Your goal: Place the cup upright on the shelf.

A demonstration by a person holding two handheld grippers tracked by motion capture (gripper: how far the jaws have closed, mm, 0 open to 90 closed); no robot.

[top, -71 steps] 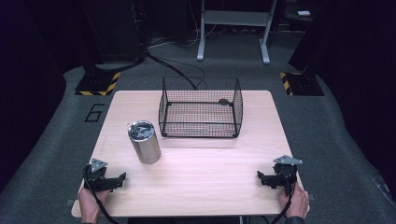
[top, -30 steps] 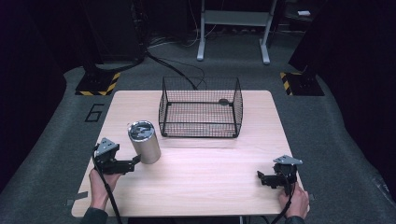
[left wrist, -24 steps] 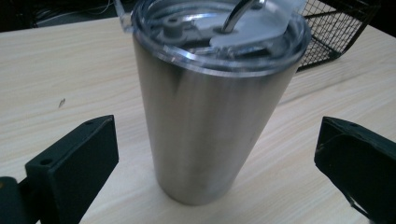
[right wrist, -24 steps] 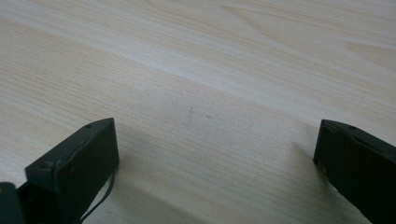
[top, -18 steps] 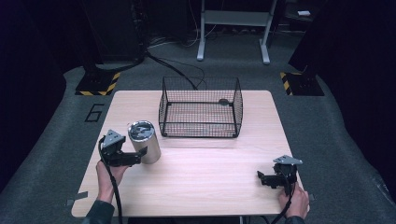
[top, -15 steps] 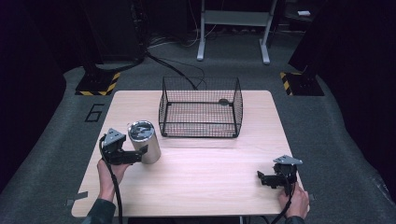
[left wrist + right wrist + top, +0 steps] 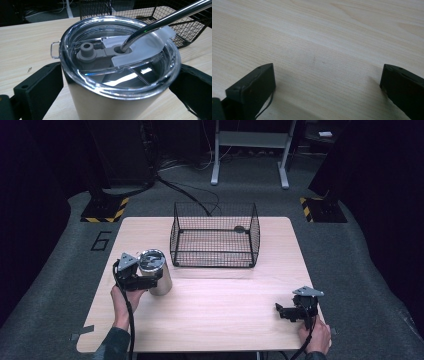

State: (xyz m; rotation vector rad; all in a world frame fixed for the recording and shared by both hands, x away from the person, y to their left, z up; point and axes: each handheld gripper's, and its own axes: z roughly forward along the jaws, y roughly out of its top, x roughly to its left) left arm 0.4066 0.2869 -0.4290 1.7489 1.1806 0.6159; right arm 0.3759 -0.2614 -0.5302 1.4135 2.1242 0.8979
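A metal cup [image 7: 156, 272] stands upright on the left part of the tabletop [image 7: 220, 315], near the front left corner of a black wire basket [image 7: 215, 236] that sits toward the far edge. The left claw [image 7: 150, 281] is at the cup, its two black jaws set on either side of the cup's body just under the rim; in the left gripper view the jaws [image 7: 37, 87] flank the cup [image 7: 110, 100] with the wide lid between them, and whether they press the wall or only stand beside it cannot be told. The cup has a clear plastic lid [image 7: 117, 57] with a small tab at one edge, a grey plug, and a metal straw [image 7: 160, 22] that rises from a hole in the lid and leans toward the basket [image 7: 185, 27]. The person's left hand [image 7: 122, 297] holds that gripper from the near side. The right claw [image 7: 285, 310] lies low at the front right of the tabletop, well apart from the cup, held by the right hand [image 7: 315, 337]. In the right gripper view its jaws stand wide apart, released, with bare wood [image 7: 324, 50] between them.
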